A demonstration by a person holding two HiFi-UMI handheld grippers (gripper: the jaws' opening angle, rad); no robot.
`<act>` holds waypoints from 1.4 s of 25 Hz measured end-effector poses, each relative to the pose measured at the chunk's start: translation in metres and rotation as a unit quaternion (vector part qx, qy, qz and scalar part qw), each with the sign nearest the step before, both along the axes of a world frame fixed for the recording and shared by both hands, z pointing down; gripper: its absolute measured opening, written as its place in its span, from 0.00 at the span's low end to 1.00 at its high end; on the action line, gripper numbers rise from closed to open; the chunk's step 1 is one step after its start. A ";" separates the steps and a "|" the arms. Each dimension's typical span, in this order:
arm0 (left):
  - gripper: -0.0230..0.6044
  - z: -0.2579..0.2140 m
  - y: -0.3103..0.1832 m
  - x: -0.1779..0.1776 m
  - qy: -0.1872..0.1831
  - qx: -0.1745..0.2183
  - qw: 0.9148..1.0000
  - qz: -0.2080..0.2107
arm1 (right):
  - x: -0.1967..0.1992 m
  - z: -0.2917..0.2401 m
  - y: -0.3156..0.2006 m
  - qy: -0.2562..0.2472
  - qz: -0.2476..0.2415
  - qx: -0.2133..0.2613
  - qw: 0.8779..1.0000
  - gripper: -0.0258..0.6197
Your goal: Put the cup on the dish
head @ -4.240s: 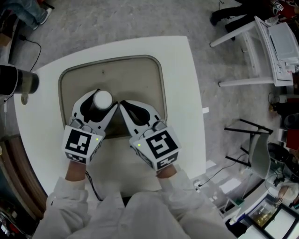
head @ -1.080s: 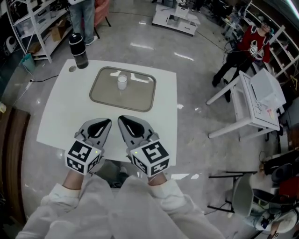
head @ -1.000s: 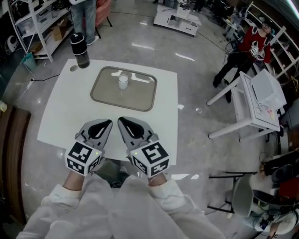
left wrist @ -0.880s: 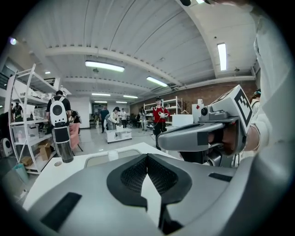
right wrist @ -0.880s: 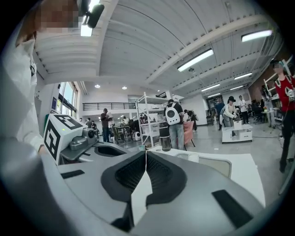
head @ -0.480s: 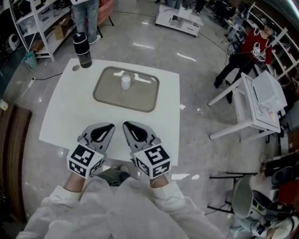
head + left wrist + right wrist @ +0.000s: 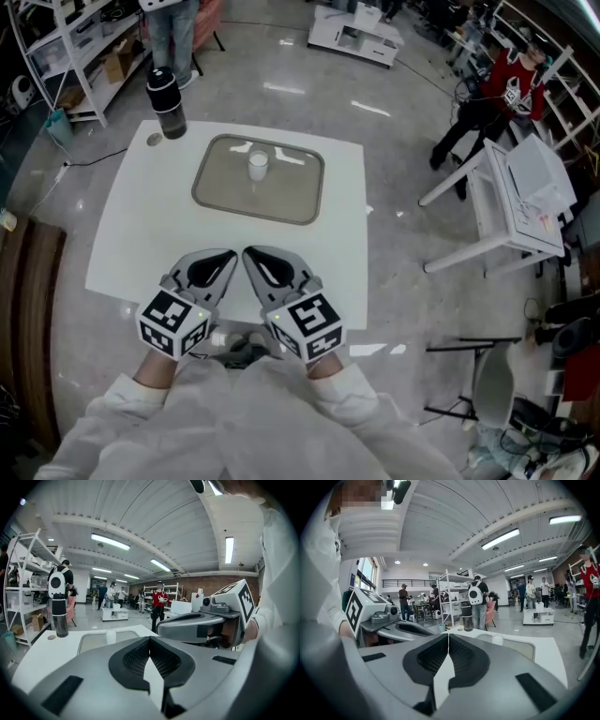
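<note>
A small white cup [image 7: 258, 165] stands upright on the beige dish, a shallow tray [image 7: 281, 195], at the far side of the white table [image 7: 141, 220]. Both grippers hang over the table's near edge, well short of the tray and side by side. My left gripper [image 7: 228, 254] is shut on nothing, and so is my right gripper [image 7: 249, 253]. In the left gripper view the cup [image 7: 110, 636] shows beyond the closed tips [image 7: 150, 640], on the tray [image 7: 91, 642]. The right gripper view has the cup [image 7: 497, 640] past its shut tips [image 7: 448, 635].
A dark bottle [image 7: 166, 103] stands at the table's far left corner, with a small round lid [image 7: 154, 140] beside it. White desks [image 7: 511, 211] and a person in red [image 7: 506, 80] are to the right, shelving [image 7: 56, 56] at the far left.
Four seconds ago both grippers were at the cup on the tray; now they are back at the table's near edge and the cup stands alone. In the last second they drew slightly closer to me.
</note>
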State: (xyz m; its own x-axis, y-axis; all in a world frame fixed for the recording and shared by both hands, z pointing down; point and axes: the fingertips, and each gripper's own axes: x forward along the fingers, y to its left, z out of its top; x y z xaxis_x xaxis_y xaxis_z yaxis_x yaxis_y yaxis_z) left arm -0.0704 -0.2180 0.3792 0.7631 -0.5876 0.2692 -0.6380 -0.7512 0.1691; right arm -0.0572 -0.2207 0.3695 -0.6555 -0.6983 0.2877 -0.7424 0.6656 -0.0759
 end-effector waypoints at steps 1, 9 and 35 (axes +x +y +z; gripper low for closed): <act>0.05 0.001 0.001 -0.001 -0.001 0.000 1.000 0.000 | -0.002 0.001 0.001 0.002 -0.001 -0.001 1.000 0.06; 0.05 0.002 0.002 -0.012 0.007 -0.010 1.000 -0.007 | -0.017 -0.010 0.005 0.026 0.000 0.019 0.999 0.06; 0.05 0.009 0.011 -0.009 0.005 -0.021 1.000 -0.002 | -0.014 -0.002 0.013 0.046 0.005 0.020 0.999 0.06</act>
State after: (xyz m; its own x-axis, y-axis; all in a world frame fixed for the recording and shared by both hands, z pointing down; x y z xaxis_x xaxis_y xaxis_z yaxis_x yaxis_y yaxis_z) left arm -0.0795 -0.2068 0.3882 0.7638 -0.5781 0.2869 -0.6386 -0.7413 0.2066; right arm -0.0713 -0.2078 0.3679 -0.6213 -0.7160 0.3182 -0.7512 0.6599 0.0181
